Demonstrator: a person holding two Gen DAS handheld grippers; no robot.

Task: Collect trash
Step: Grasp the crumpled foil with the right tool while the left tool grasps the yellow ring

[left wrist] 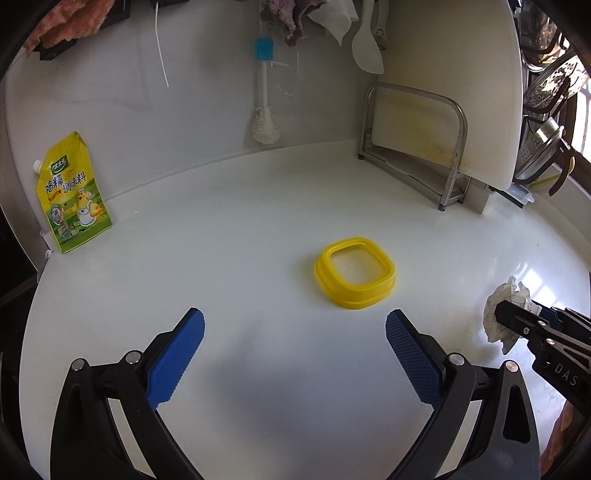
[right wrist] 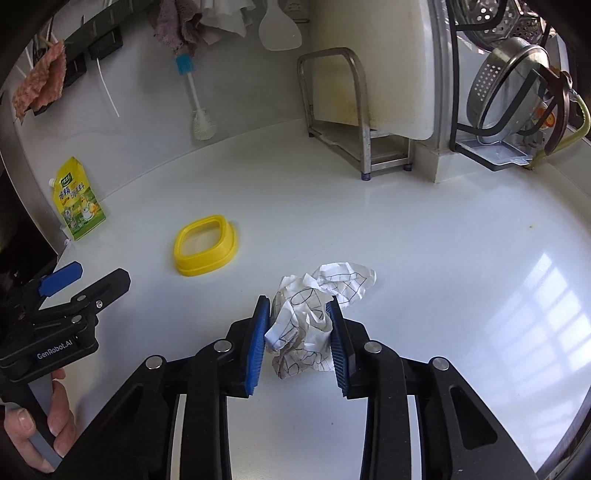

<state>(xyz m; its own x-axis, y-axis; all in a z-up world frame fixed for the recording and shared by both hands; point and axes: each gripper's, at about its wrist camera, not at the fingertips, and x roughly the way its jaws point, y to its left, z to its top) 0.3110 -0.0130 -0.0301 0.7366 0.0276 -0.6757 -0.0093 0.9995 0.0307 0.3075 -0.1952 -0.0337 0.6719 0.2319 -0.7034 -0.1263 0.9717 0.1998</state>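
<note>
Right wrist view: right gripper point(right wrist: 297, 325) sits low, clamped on the crumpled paper point(right wrist: 317, 314); left gripper point(left wrist: 295, 332) hovers level, jaws wide apart.

A wide white counter point(right wrist: 424, 240) fills the room's low part. It is smooth and shiny. Bright window light point(right wrist: 532, 306) lies on it in a pattern of squares at the right. Behind the counter stands a white wall point(left wrist: 184, 99), also shiny. A metal rack point(left wrist: 417, 147) stands at the back, and a big white board point(left wrist: 461, 74) leans in it. The board has yellow stains low down. On the wall hang a brush with a blue top point(left wrist: 263, 92), a white spoon point(left wrist: 365, 48) and some cloths point(right wrist: 181, 26). Far right, a black rack point(right wrist: 495, 122) holds metal bowls with holes point(right wrist: 506, 81).
</note>
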